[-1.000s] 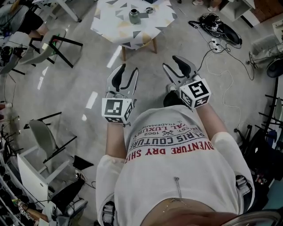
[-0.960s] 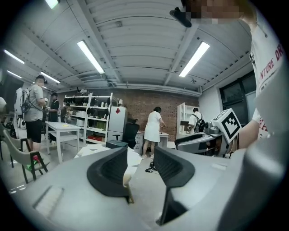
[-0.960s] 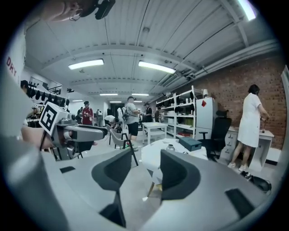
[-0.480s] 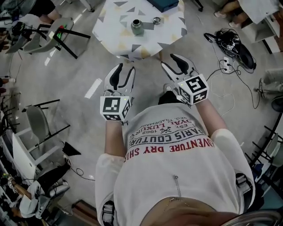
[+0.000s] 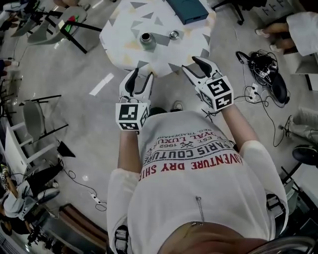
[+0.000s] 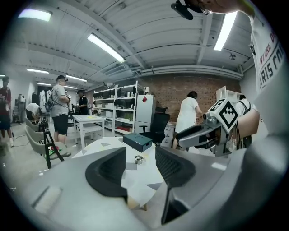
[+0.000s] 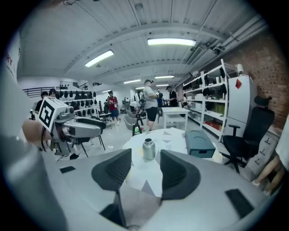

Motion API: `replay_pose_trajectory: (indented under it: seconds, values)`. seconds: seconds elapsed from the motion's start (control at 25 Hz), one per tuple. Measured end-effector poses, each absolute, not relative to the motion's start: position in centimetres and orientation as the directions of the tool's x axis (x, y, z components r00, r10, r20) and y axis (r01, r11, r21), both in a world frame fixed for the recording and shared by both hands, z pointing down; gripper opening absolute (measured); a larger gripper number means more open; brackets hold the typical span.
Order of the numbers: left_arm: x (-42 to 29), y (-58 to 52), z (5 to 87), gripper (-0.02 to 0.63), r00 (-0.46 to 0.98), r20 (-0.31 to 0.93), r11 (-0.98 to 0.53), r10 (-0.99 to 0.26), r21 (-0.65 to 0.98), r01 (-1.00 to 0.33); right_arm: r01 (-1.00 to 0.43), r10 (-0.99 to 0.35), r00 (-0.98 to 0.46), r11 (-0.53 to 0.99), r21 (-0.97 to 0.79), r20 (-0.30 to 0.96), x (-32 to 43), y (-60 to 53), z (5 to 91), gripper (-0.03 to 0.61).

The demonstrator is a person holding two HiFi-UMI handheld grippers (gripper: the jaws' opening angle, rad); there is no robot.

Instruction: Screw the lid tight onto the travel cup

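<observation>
Person stood short of the round patterned table (image 5: 124, 30), which sat at 12 o'clock in the head view, both tools held up in front of the chest. Left gripper (image 5: 141, 74) was at 11 o'clock of the torso, its jaws opening with nothing between them; only the far tabletop showed through the gap. Right gripper (image 5: 193, 64) was at 1 o'clock, jaws spread and empty. Travel cup (image 5: 146, 39) stood upright on the table, uncapped, mouth open, well apart from both grippers. The lid (image 5: 174, 34) lay on the tabletop at 3 o'clock of the cup, near it but not touching. A teal case (image 5: 187, 10) sat at the table's far edge, 1 o'clock from the cup. Right gripper view lined the cup up between its jaws in the distance; left gripper view did the same with the lid.
</observation>
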State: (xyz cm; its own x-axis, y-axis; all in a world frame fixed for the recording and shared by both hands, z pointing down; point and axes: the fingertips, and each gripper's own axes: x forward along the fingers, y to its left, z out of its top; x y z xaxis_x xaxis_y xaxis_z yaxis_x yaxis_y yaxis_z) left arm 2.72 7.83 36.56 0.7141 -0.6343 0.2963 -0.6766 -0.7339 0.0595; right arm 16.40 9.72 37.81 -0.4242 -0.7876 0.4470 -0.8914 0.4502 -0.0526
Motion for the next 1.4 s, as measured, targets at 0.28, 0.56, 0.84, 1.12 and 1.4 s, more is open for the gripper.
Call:
replay_pose_trajectory:
  seconds: [0.28, 0.56, 0.84, 1.12, 1.4]
  values:
    - [4.1, 2.8, 40.9, 0.237, 0.673, 0.371, -0.704, -0.64, 0.067, -0.707, -0.87, -0.718, -0.437, 0.49, -0.053, 0.542, 18.1, 4.3, 41.1, 0.167]
    - [4.6, -3.0, 46.7, 0.265, 0.672, 0.448, -0.713, -0.59, 0.101, -0.694, -0.864, -0.637, -0.403, 0.501, -0.044, 0.657, 18.4, -1.8, 45.7, 0.169]
    - [5.0, -7.6, 52.1, 0.355, 0.689, 0.495, -0.749, -0.53, 0.108, -0.654, -0.857, -0.521, -0.354, 0.513, -0.047, 0.777, 18.6, -6.4, 51.3, 0.207]
    - [6.7, -9.9, 55.2, 0.388, 0.727, 0.491, -0.801, -0.479, 0.094, -0.591, -0.851, -0.437, -0.283, 0.525, -0.014, 0.853, 19.3, -9.7, 56.2, 0.229]
    - [8.1, -10.9, 56.8, 0.403, 0.734, 0.483, -0.816, -0.478, 0.065, -0.574, -0.837, -0.341, -0.277, 0.546, -0.051, 0.898, 19.7, -11.0, 59.6, 0.244]
